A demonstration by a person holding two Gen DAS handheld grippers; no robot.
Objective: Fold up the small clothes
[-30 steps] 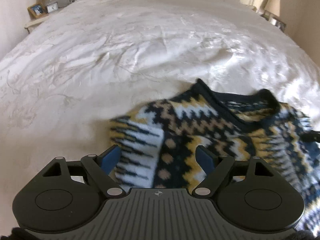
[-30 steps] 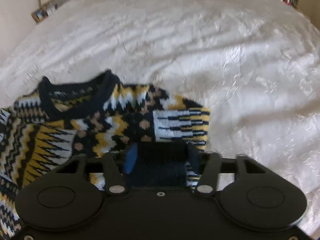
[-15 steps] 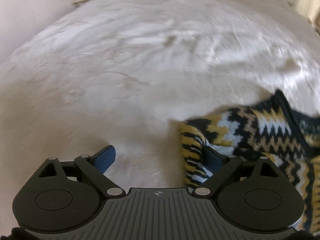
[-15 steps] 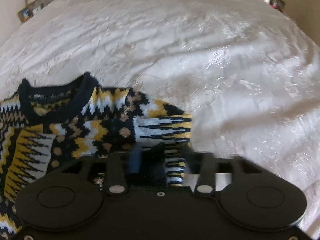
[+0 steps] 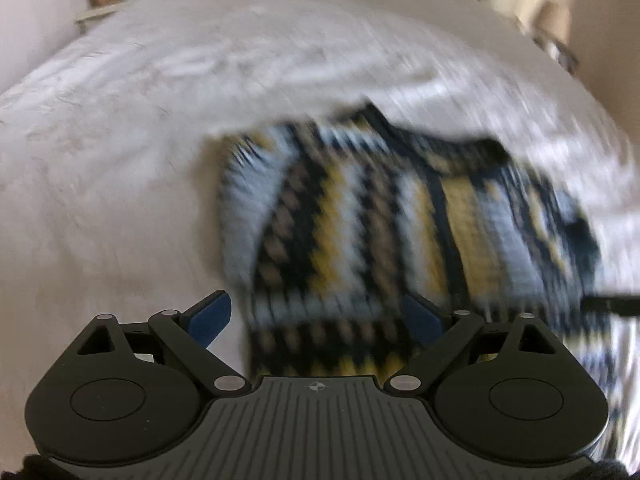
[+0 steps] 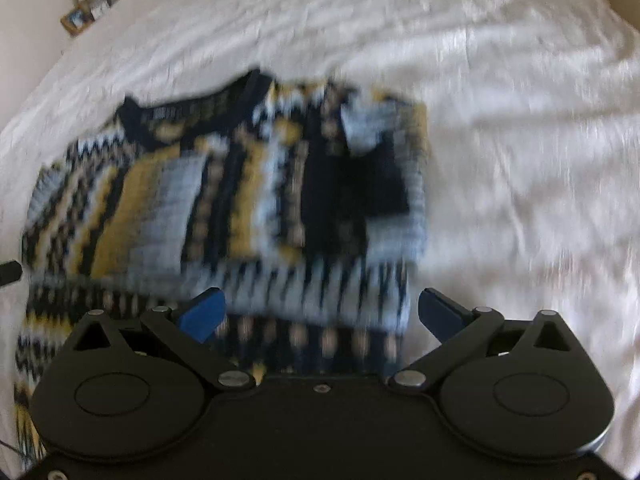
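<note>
A small knitted sweater [image 5: 380, 216] in navy, yellow and white zigzag pattern lies on the white bed, both sleeves folded in over its body; it also shows in the right wrist view [image 6: 240, 200]. Both views are motion-blurred. My left gripper [image 5: 316, 316] is open and empty, above the sweater's left edge. My right gripper [image 6: 320, 312] is open and empty, above the sweater's lower right part. The tip of the other gripper shows at the right edge of the left view [image 5: 612, 305].
The white bedspread [image 5: 120, 168] reaches all around the sweater. A nightstand with picture frames [image 6: 80, 18] stands at the far left, and another nightstand [image 5: 560, 50] at the far right by the tufted headboard.
My right gripper has opened and let go of the right sleeve, which now lies folded on the sweater. Both grippers have pulled back and risen; more of the sweater shows.
</note>
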